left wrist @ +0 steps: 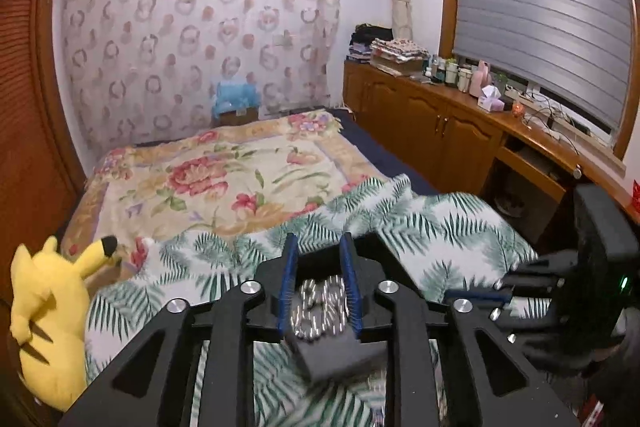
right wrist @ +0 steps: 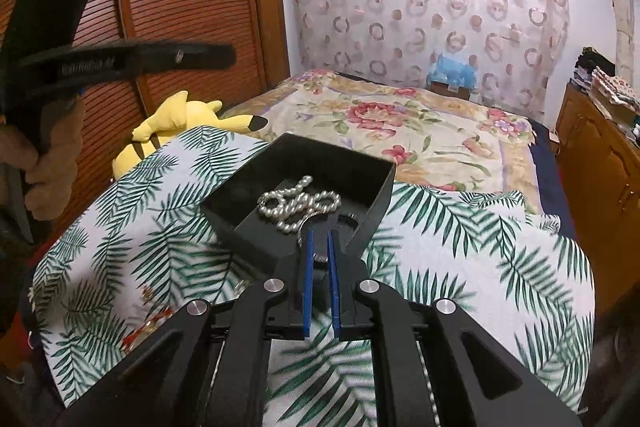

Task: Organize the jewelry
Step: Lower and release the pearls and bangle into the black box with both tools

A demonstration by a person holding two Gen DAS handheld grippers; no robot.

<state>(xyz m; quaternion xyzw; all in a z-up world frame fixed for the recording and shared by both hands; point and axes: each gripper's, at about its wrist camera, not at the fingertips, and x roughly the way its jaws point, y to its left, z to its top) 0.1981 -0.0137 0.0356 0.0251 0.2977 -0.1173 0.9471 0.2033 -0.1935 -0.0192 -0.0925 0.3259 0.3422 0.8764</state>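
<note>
Left gripper (left wrist: 320, 247) tilted down over the black box (right wrist: 304, 195), jaws apart around pearls (right wrist: 298, 203); right gripper (right wrist: 320, 239) nearly closed at box's near rim.

text: none legible | left gripper (right wrist: 132, 61): marking blurred

Dim, warm indoor light; strong fisheye bending and dark corners; motion blur on near foreground.

One black box (right wrist: 372, 183), one pearl strand (right wrist: 296, 203), one yellow plush toy (left wrist: 48, 323), one palm-leaf cloth (right wrist: 460, 267) and two tongs (right wrist: 319, 239) (left wrist: 320, 267) are counted.
</note>
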